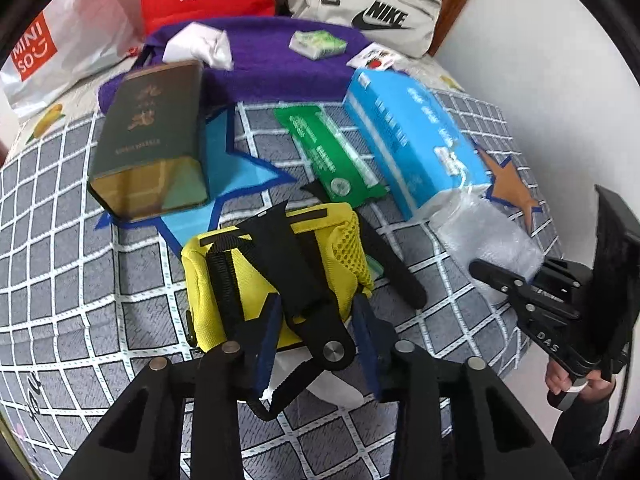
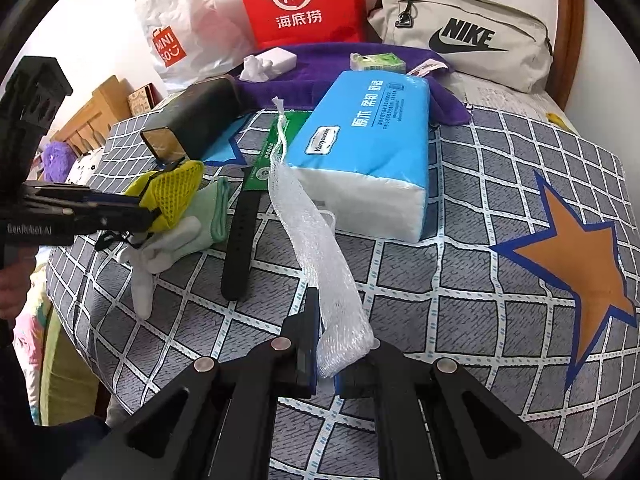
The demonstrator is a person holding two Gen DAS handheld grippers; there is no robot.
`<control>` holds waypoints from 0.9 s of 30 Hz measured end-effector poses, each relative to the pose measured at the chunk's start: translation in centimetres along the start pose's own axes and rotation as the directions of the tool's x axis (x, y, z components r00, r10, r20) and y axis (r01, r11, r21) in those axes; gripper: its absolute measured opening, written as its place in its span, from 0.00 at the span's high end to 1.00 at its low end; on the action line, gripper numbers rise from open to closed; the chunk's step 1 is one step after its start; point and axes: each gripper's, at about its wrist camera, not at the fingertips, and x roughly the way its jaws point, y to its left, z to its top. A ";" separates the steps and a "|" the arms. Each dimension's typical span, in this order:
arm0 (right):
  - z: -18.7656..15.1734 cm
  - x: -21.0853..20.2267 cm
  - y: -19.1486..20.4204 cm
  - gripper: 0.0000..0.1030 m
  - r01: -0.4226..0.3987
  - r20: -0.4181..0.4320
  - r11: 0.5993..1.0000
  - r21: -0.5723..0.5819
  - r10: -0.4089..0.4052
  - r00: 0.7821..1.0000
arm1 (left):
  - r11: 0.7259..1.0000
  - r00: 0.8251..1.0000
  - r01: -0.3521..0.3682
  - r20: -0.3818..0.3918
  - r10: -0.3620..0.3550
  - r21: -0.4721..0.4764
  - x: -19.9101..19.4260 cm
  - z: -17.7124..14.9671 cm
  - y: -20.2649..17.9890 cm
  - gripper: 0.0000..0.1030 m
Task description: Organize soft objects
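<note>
The bed [image 2: 460,248] carries a grey cover with a white grid, and two stars are printed on it: one orange [image 2: 580,264] on the right and one light blue [image 1: 240,168] partly under the things. At the far edge three bags lean on the wall: a white Miniso bag [image 2: 176,36], a red paper bag [image 2: 300,4] and a beige Nike bag [image 2: 468,32]. Before them lies one purple towel [image 1: 264,64] with two small tissue packs on it, a white one [image 2: 276,56] and a green one [image 2: 378,62].

Nearer there is one dark green box [image 1: 148,140], one green flat package [image 1: 336,156], one big blue tissue pack [image 2: 368,152], one black strap [image 2: 242,240] and one pale green and white glove [image 2: 180,236].

The yellow pouch [image 1: 256,276] has a mesh side and black webbing straps; it lies near the left edge of the bed, on the glove. The left gripper [image 1: 318,328] has its blue pads on both sides of it, and the jaws seem to pinch the pouch with its black strap.

The white foam net sleeve [image 2: 320,256] is long, soft and half transparent, with a knotted far end. It rises from the right gripper [image 2: 326,360], whose jaws are pressed together on its near end, in the middle of the bed before the blue pack.
</note>
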 end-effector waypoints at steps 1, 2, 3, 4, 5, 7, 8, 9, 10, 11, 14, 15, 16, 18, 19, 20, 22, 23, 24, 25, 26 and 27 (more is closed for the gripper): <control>0.0 0.1 0.1 0.95 -0.001 -0.003 1.000 -0.002 0.001 1.000 | 1.000 1.000 0.009 -0.003 -0.009 -0.009 0.3 0.0 0.1 0.65; 0.0 0.2 0.2 0.95 0.000 -0.005 1.000 -0.005 0.000 1.000 | 1.000 1.000 0.014 -0.006 -0.014 -0.010 0.4 0.0 0.1 0.65; 0.0 0.2 0.3 0.95 0.000 -0.006 1.000 -0.007 0.000 1.000 | 1.000 1.000 0.009 -0.002 -0.009 -0.011 0.2 -0.1 0.0 0.65; 0.0 0.2 0.4 0.95 -0.002 -0.006 1.000 -0.009 0.002 1.000 | 1.000 1.000 0.006 -0.001 -0.006 -0.011 0.1 -0.1 0.0 0.65; -0.1 0.1 0.5 0.95 -0.002 -0.007 1.000 -0.011 0.002 1.000 | 1.000 1.000 0.001 -0.002 -0.001 -0.010 -0.1 -0.1 -0.1 0.64; -0.1 0.1 0.6 0.95 -0.001 -0.009 1.000 -0.013 0.001 1.000 | 1.000 1.000 -0.010 -0.003 0.010 -0.009 -0.6 -0.1 0.0 0.60; -0.1 0.2 0.6 0.94 0.000 -0.011 1.000 -0.015 0.000 1.000 | 1.000 1.000 -0.013 0.000 0.013 -0.008 -0.7 -0.1 0.0 0.59; -0.1 0.2 0.6 0.94 0.000 -0.014 1.000 -0.015 -0.001 1.000 | 1.000 1.000 -0.013 0.002 0.013 -0.007 -0.9 -0.2 0.1 0.59; -0.1 0.2 0.7 0.94 0.002 -0.015 1.000 -0.015 -0.003 1.000 | 1.000 1.000 -0.012 0.002 0.012 -0.010 -1.0 -0.2 0.1 0.59; -0.1 0.2 0.7 0.94 0.004 -0.014 1.000 -0.012 -0.004 1.000 | 1.000 1.000 -0.010 -0.002 0.010 -0.013 -1.1 -0.3 0.1 0.59; -0.1 0.1 0.8 0.94 0.000 -0.015 1.000 -0.016 0.000 1.000 | 1.000 1.000 -0.003 -0.023 0.003 -0.003 -0.9 -0.7 -0.2 0.59; -0.1 0.2 0.9 0.94 0.001 -0.015 1.000 -0.020 -0.002 1.000 | 1.000 0.999 -0.012 -0.030 0.012 0.000 -0.6 -0.7 -0.3 0.59; -0.1 0.1 1.0 0.94 0.000 -0.015 1.000 -0.021 0.000 1.000 | 1.000 0.999 -0.018 -0.030 0.018 0.001 -0.5 -0.7 -0.4 0.59; -0.2 0.1 1.0 0.94 -0.002 -0.016 1.000 -0.021 0.002 1.000 | 0.999 0.999 -0.032 -0.023 0.032 -0.003 -0.2 -0.6 -0.3 0.59; -0.2 0.1 1.0 0.94 -0.002 -0.016 1.000 -0.022 0.002 1.000 | 0.999 0.999 -0.036 -0.023 0.036 -0.004 0.0 -0.6 -0.3 0.59; -0.2 0.1 1.0 0.94 -0.002 -0.016 1.000 -0.023 0.002 1.000 | 0.999 0.999 -0.038 -0.025 0.038 -0.004 0.2 -0.6 -0.2 0.59; -0.3 -0.1 0.9 0.94 -0.002 -0.013 1.000 -0.022 0.002 1.000 | 0.999 0.999 -0.047 -0.016 0.047 0.010 0.3 -0.8 -0.3 0.64; -0.4 -0.2 0.8 0.94 -0.001 -0.012 1.000 -0.020 0.001 1.000 | 0.999 0.999 -0.044 -0.011 0.044 0.015 0.3 -0.8 -0.3 0.66; -0.4 -0.3 0.8 0.94 0.001 -0.011 1.000 -0.018 -0.001 1.000 | 0.999 1.000 -0.029 -0.007 0.029 0.018 0.1 -0.8 -0.3 0.69; -0.4 -0.3 0.7 0.94 0.003 -0.011 1.000 -0.015 -0.003 1.000 | 0.999 1.000 -0.026 0.000 0.026 0.019 -0.1 -0.8 -0.3 0.70; -0.4 -0.3 0.6 0.94 0.004 -0.010 1.000 -0.011 -0.004 1.000 | 0.999 0.999 -0.033 0.008 0.033 0.022 -0.4 -0.8 -0.3 0.70; -0.5 -0.4 0.5 0.94 0.004 -0.008 1.000 -0.008 -0.004 1.000 | 0.999 0.999 -0.041 0.019 0.040 0.026 -0.8 -0.7 -0.4 0.70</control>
